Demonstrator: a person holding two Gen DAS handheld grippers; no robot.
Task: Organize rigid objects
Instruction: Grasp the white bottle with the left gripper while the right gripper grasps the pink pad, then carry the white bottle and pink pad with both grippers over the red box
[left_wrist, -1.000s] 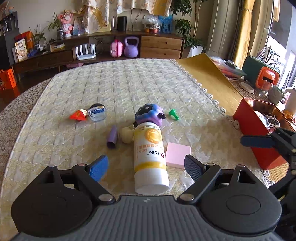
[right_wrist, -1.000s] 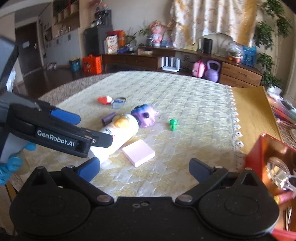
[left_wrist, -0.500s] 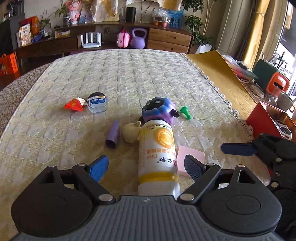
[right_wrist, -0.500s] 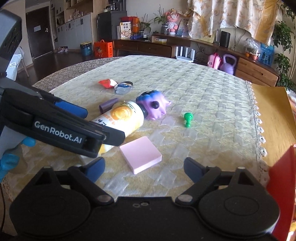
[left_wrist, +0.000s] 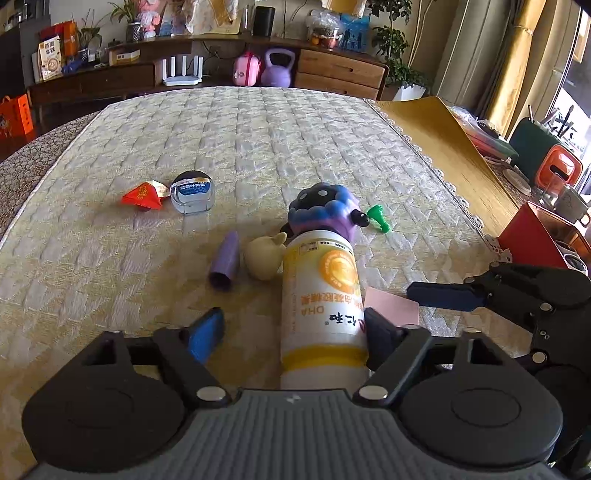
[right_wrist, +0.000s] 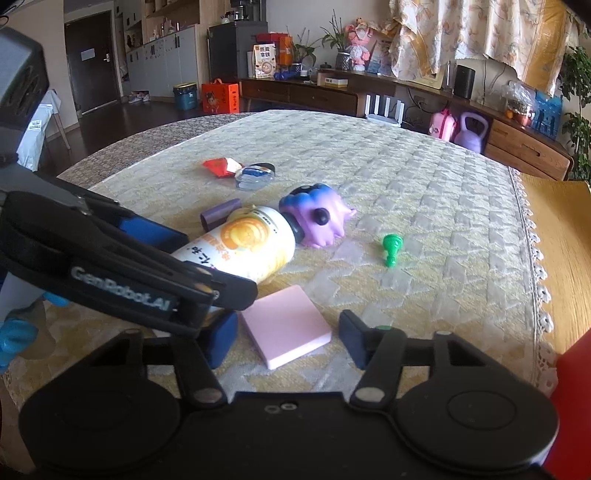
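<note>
Left wrist, bottle (left_wrist: 320, 295) between gripper (left_wrist: 293, 330), perhaps touching

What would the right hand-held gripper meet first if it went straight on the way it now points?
Most likely the pink pad, lying flat on the tablecloth between the right hand-held gripper pads, whose jaws have just been closing but are not yet pressing it. Depth is hard to judge.

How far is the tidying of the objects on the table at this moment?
Nothing looks put away yet. In hand: the left gripper, jaws just closing, straddles the lying white-and-yellow bottle; one pad touches it, the other is clear. The right gripper, also closing, brackets the pink sticky-note pad without gripping. Left: purple toy, green peg, purple tube, red packet, small jar.
</note>
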